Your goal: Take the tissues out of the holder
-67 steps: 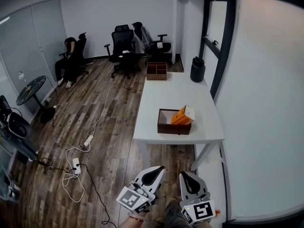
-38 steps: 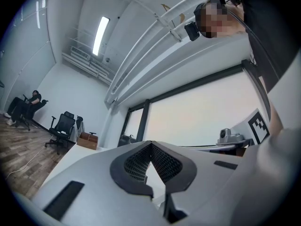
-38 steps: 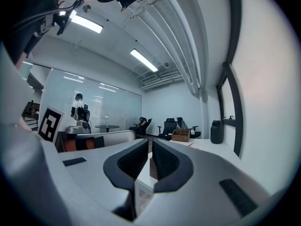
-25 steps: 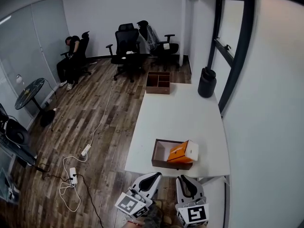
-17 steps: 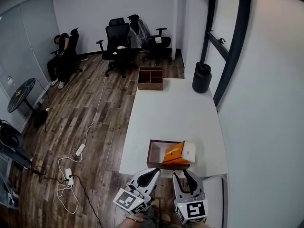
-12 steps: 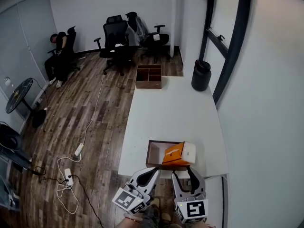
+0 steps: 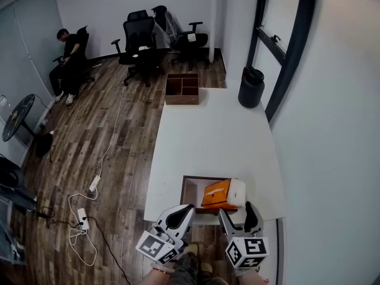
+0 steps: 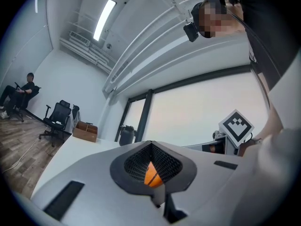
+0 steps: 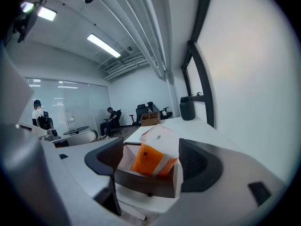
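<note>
An orange and white tissue pack leans tilted in a dark brown open holder at the near end of the white table. My right gripper hangs just short of the holder, its jaws opening wide with nothing pressed between them. In the right gripper view the tissue pack stands ahead between the two pads, rising out of the holder. My left gripper is at the table's near edge, left of the holder, and shut. In the left gripper view a sliver of the orange pack shows through the left gripper.
A second brown compartment box and a black bin stand at the table's far end. Office chairs and a seated person are at the back. Cables and a power strip lie on the wooden floor. A glass wall runs along the right.
The view has come closer to the table, so the holder now lies right before both grippers. The right jaws have gone from shut to wide apart. The left jaws stay shut.
</note>
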Available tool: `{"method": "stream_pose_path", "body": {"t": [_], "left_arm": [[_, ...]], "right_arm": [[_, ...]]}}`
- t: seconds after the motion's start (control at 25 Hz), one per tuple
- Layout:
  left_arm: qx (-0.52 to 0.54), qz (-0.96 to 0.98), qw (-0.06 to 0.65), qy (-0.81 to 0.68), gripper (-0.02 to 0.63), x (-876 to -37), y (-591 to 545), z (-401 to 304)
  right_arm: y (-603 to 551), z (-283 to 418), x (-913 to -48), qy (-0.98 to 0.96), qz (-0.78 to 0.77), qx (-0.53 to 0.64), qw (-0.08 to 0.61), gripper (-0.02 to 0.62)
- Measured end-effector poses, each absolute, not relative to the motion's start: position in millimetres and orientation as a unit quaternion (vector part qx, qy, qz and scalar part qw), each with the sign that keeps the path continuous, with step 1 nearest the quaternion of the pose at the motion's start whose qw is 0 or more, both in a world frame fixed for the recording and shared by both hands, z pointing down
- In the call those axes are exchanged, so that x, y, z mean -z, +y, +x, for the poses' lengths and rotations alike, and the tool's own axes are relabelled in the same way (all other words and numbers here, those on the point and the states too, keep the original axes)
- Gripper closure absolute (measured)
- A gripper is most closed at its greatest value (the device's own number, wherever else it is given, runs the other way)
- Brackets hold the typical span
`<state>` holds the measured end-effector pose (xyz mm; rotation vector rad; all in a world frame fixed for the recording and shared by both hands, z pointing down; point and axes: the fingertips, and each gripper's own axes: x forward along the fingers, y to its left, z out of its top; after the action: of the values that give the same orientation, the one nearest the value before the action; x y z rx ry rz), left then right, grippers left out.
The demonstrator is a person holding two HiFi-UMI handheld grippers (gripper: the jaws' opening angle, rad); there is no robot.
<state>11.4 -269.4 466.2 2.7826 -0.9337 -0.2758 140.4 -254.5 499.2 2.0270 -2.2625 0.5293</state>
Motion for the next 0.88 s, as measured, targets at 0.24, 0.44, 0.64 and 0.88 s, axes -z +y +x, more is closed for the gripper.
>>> {"method": "stream_pose_path", "body": {"t": [0.24,0.44,0.64,0.88], "left_arm": [[0.095,0.939,0.103,-0.315,0.606,-473,-278,14],[0.102,0.937,0.112,-0.315,0.606,-479,-281,15],[0.108,0.935,0.117,-0.317,0.606,-483,-283,12],[0.104,0.933,0.124,-0.323,0.606,-493,-284,8]], "right_arm": [[-271,148,-516,-0.722,0.649,-0.24,0.001,0.202],[-281,150,-532,-0.709,0.641,-0.293,-0.009,0.202],[-288,149,-541,-0.705,0.637,-0.31,0.006,0.202],[-292,144,-544,-0.712,0.635,-0.297,0.048,0.204]]}}
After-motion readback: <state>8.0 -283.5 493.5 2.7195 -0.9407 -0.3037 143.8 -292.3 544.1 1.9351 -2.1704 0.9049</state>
